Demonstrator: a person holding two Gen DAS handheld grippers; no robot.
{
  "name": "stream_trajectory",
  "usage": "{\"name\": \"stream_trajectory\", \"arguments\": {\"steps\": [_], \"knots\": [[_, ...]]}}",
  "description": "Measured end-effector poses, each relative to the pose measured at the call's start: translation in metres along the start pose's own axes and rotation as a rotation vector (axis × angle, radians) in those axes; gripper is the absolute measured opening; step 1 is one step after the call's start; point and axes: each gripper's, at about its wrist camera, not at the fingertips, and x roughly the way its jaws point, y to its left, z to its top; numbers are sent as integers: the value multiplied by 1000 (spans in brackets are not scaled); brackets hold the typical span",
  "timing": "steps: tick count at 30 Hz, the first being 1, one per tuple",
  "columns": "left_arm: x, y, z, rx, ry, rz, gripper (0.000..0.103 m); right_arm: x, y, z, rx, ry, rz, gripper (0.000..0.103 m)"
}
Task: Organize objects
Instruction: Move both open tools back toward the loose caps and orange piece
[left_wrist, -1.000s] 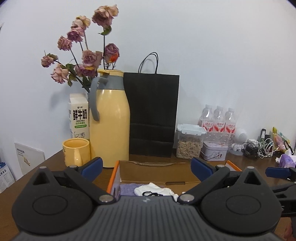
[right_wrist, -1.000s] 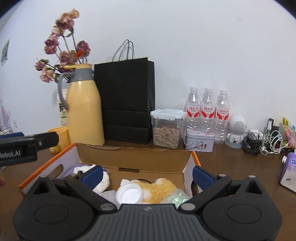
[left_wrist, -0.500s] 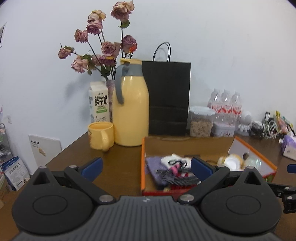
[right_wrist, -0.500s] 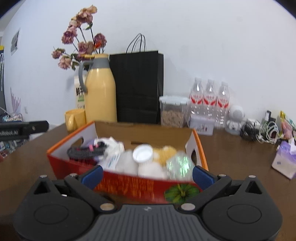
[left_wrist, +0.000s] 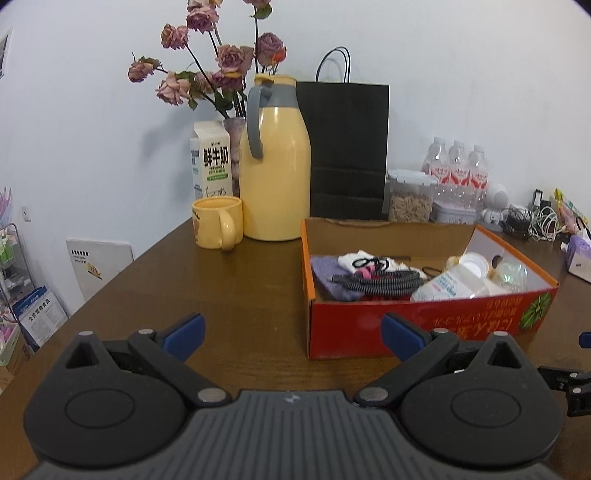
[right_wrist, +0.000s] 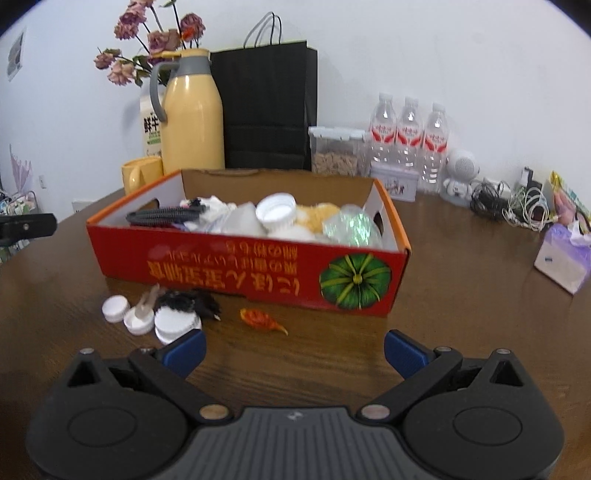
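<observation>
Both grippers have drawn back from the box (right_wrist: 247, 273); a second ago they looked down into it, now its red front shows whole; small things on the table (right_wrist: 461, 295) before it have come into view: white caps (right_wrist: 116, 309), a dark tuft (right_wrist: 188, 301), an orange scrap (right_wrist: 260, 319).

An open red cardboard box (right_wrist: 258, 266) (packed full) sits beside loose white caps (right_wrist: 138, 317).

1. The milk carton (left_wrist: 211, 162), at the table's far edge beside the yellow jug, carries the large characters "鲜牛奶" with "FRESH MILK" in small print below.
2. The red box (right_wrist: 255, 266) has yellow Japanese lettering on its near side, printed upside down and too blurred to read.
3. The water bottles (right_wrist: 408, 134) wear red-and-white labels, illegible.
4. The blue pack (left_wrist: 38, 314) left of the table reads "全价营养食品", uncertainly.
</observation>
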Motion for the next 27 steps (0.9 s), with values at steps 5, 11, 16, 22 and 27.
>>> {"name": "stream_trajectory", "arguments": {"steps": [5,11,16,22,27], "knots": [[2,0,-6,0,22,-7,103,12,4,0,-6,36,3,93],[9,-1,-10,-5,47,-13,103,35,11,10,-8,68,39,77],[14,-1,-12,-14,61,-21,103,53,10,21,63,81,40,72],[20,-4,-15,-25,76,-39,103,69,10,25,115,86,36,61],[26,-9,-18,-17,97,-52,103,68,20,23,55,71,39,43]]}}
